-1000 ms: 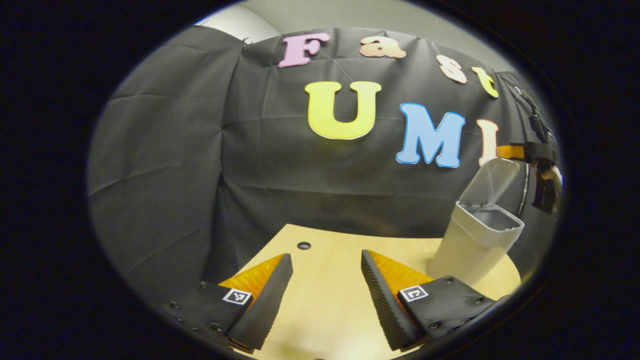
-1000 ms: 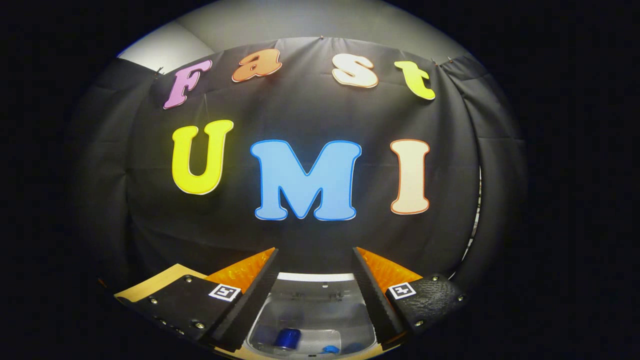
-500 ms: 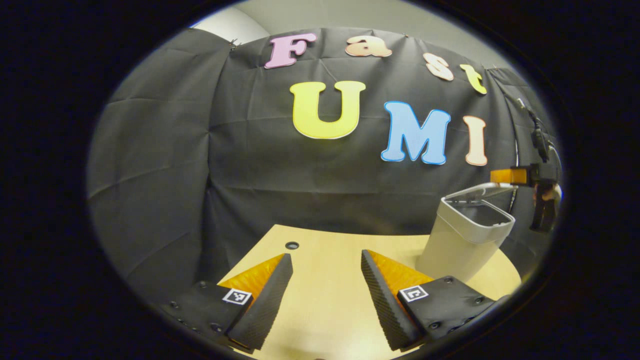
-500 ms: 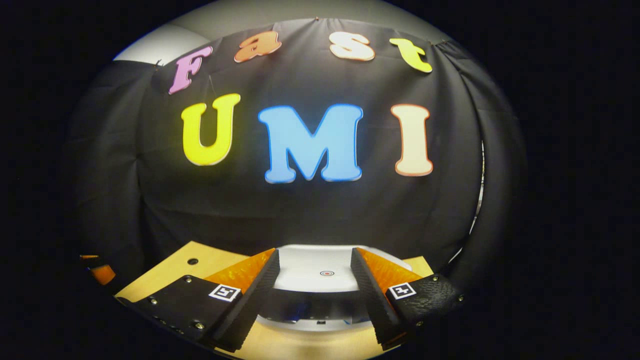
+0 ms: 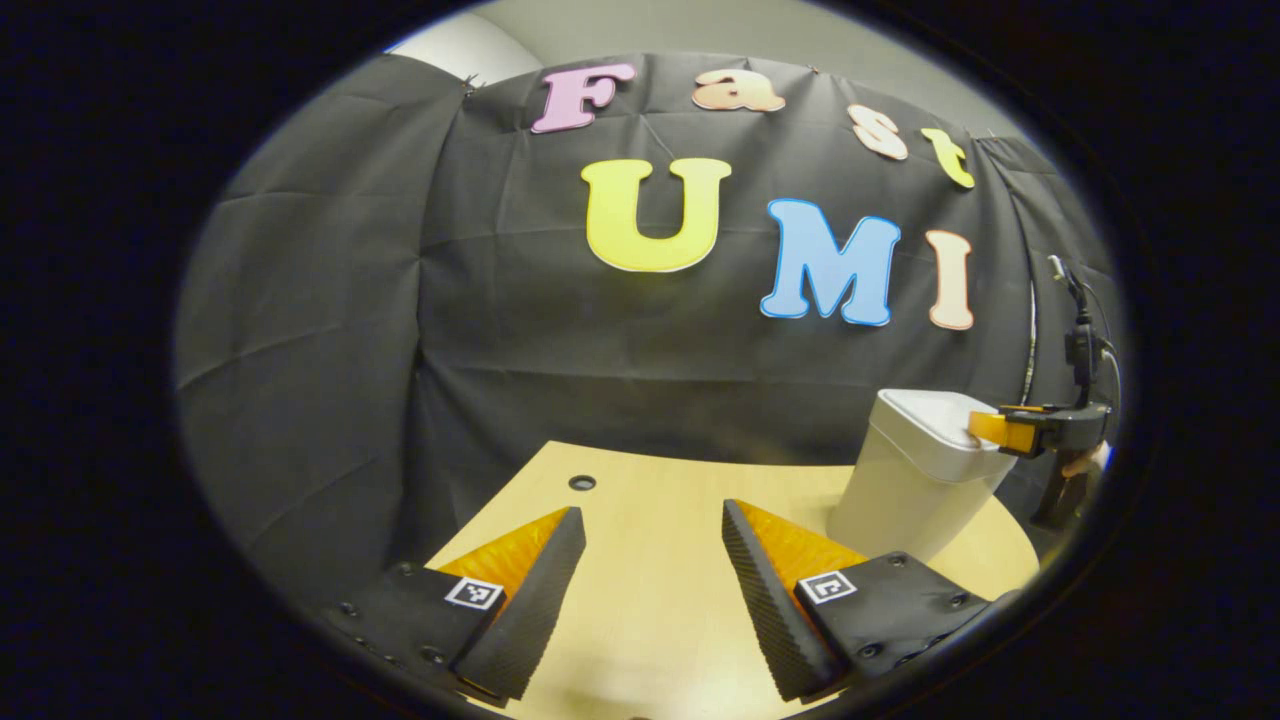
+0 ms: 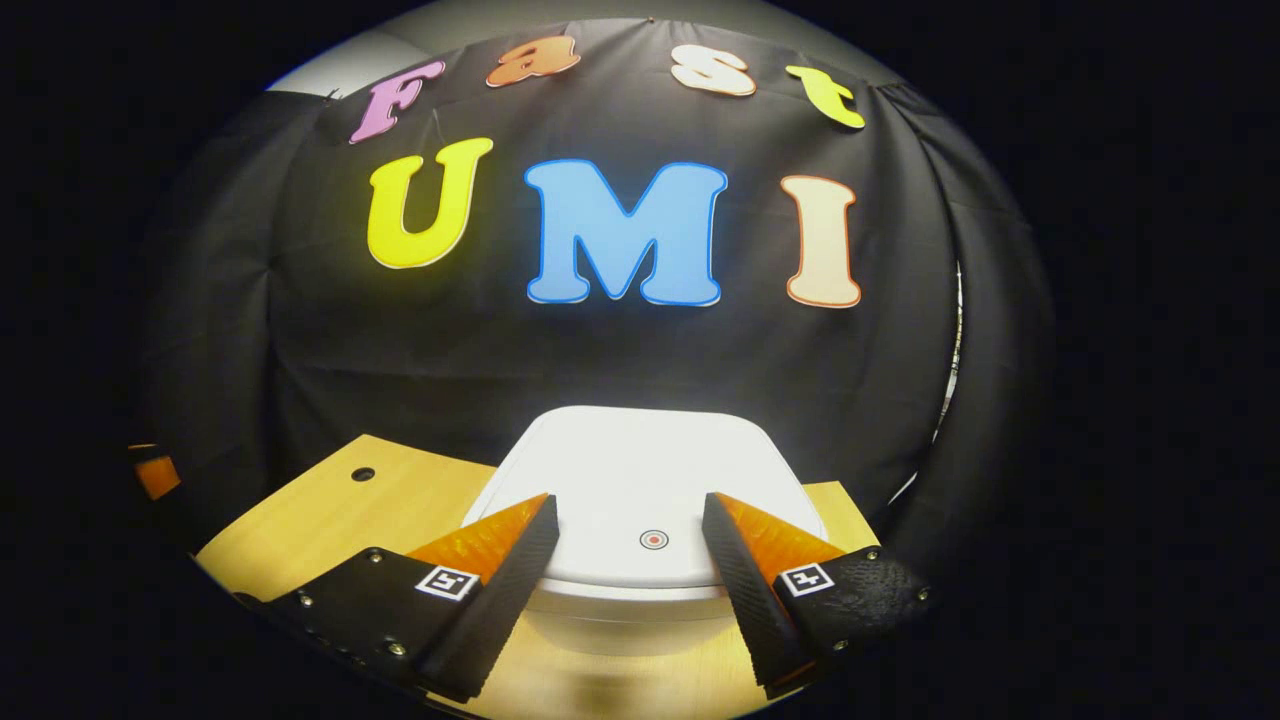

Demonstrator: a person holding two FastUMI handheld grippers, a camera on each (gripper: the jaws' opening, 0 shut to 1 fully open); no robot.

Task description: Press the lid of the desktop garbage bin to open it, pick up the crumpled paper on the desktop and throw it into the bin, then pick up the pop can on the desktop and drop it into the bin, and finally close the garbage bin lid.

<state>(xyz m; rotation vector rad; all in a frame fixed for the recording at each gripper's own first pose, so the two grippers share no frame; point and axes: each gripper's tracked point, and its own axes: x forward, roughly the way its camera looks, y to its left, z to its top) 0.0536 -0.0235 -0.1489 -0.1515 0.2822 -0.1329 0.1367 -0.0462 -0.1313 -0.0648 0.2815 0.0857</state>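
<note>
You are on the last step, closing the garbage bin [image 6: 640, 560]: its lid [image 6: 640, 480] lies flat across the top, and your right hand-held gripper [image 6: 628, 520] hangs right over the lid's front edge with its fingers spread apart and nothing between them, a small round mark on the lid showing in the gap. In the left gripper view the same bin [image 5: 915, 480] stands at the far right of the tabletop [image 5: 650, 560], lid down, with the right hand-held gripper's tip [image 5: 1000, 428] at its top edge. Your left hand-held gripper [image 5: 652, 545] is also open and empty, low over bare tabletop, well apart from the bin. Whether the lid has latched I cannot tell; judge that first. If it has, lift the right one straight up and away; if not, press down once more at the front edge.
</note>
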